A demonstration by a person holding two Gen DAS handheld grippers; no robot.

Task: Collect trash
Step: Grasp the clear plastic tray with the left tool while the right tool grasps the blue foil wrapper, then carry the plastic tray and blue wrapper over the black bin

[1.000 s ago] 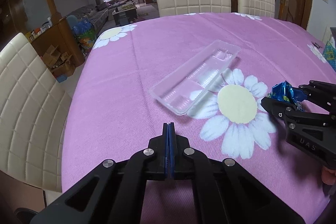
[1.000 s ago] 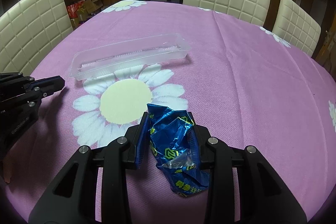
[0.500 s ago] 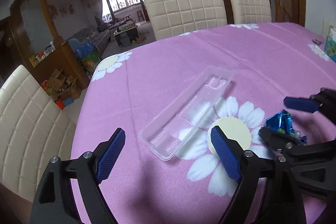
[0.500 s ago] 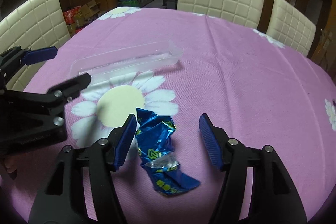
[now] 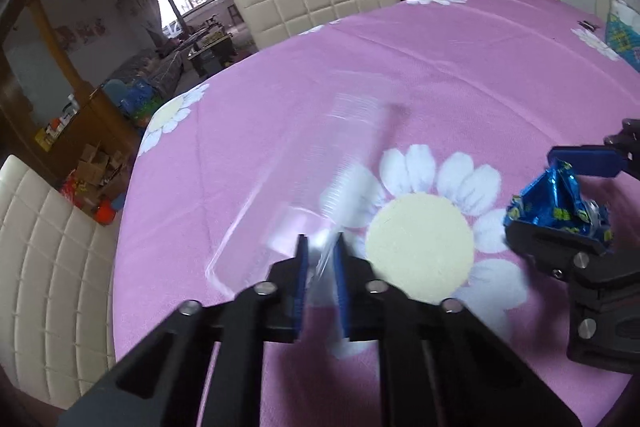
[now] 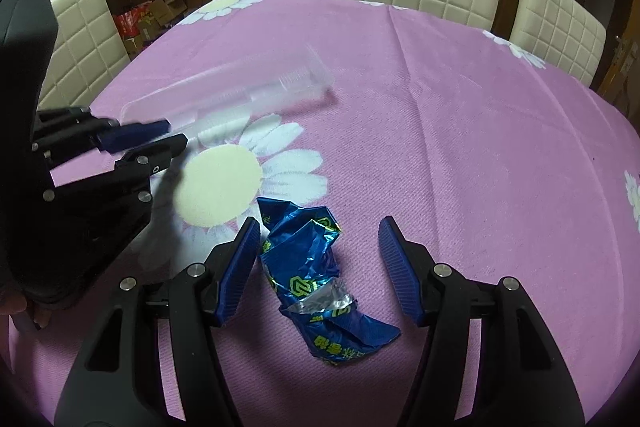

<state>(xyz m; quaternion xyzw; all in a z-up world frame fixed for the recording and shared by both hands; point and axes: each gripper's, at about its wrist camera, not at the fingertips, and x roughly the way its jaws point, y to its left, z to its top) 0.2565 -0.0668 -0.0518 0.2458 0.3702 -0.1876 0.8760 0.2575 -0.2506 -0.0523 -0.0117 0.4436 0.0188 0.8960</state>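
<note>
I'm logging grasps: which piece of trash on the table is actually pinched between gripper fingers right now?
The long clear plastic tray: the left gripper has closed on its near end. The crumpled blue foil wrapper lies loose between the open right gripper fingers.

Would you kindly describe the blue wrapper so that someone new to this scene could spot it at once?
Start at the pink tablecloth and find its big white daisy with a pale yellow centre. Just beside that flower, between the open fingers of the right claw, lies the blue wrapper. It is crumpled, shiny foil with yellow-green print, unlike the clear plastic tray further back.
</note>
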